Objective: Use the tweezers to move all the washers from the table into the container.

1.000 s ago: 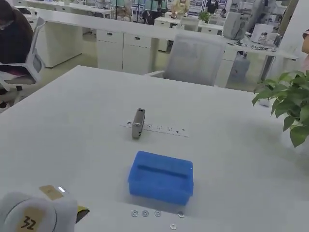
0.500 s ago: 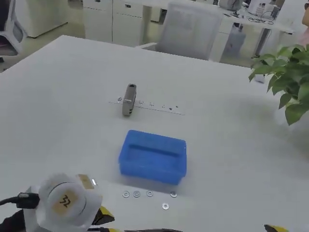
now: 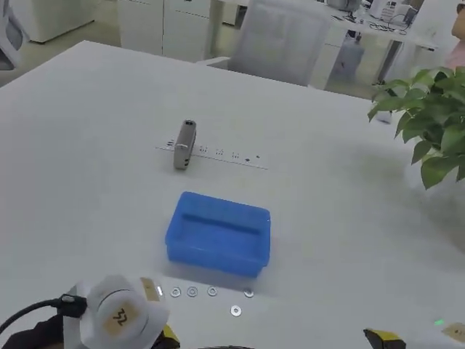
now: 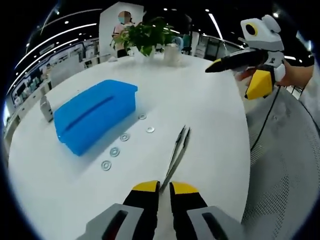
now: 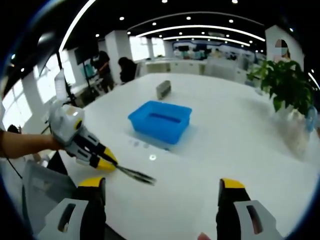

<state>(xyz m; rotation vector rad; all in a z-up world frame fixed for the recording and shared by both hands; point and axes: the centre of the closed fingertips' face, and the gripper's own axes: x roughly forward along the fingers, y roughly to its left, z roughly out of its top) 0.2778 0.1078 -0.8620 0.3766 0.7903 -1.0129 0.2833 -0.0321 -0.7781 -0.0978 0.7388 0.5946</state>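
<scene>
Open-plan office: white desks (image 3: 349, 218), drawer cabinets (image 3: 168, 25), a swivel chair (image 3: 280, 40), potted plant (image 3: 429, 123)

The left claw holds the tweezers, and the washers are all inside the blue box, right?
Not quite. The washers lie on the table next to the blue box, not inside it, as the head view shows. The left claw does hold the tweezers.
</scene>
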